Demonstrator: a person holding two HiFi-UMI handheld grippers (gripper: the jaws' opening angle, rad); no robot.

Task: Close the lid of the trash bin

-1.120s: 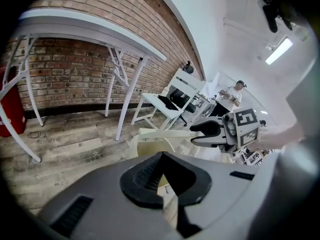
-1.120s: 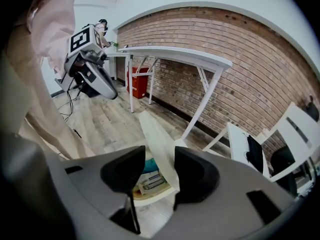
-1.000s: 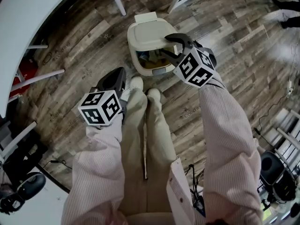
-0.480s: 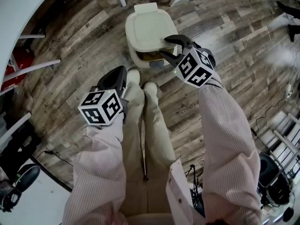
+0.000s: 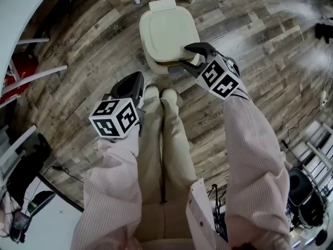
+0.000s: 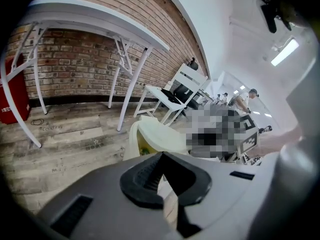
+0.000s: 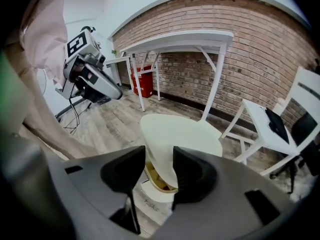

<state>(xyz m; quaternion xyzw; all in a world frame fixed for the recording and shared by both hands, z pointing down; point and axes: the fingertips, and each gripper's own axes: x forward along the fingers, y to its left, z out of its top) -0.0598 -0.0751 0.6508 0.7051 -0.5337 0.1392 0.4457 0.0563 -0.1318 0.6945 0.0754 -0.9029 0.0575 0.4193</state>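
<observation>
A cream trash bin [image 5: 154,65] stands on the wood floor just beyond the person's shoes. Its lid [image 5: 166,31] lies almost flat, with a thin gap left at the near edge. My right gripper [image 5: 188,57] is shut on the lid's near right edge; in the right gripper view the lid [image 7: 182,131] runs between the jaws of the right gripper [image 7: 159,173], with a sliver of yellowish contents below. My left gripper [image 5: 131,85] hangs by the left knee, jaws together and holding nothing. From the left gripper [image 6: 163,184] the bin [image 6: 144,137] shows ahead.
White table legs [image 5: 39,74] and a red box [image 5: 14,66] sit to the left. A white chair [image 7: 272,121] and a table stand by a brick wall [image 7: 200,69]. The person's shoes [image 5: 160,94] nearly touch the bin. Cables [image 5: 304,121] and equipment lie at the right.
The lid has come down from half open to nearly flat with my right gripper holding it. The bin's open mouth has shrunk to a sliver. The left gripper has barely moved.
</observation>
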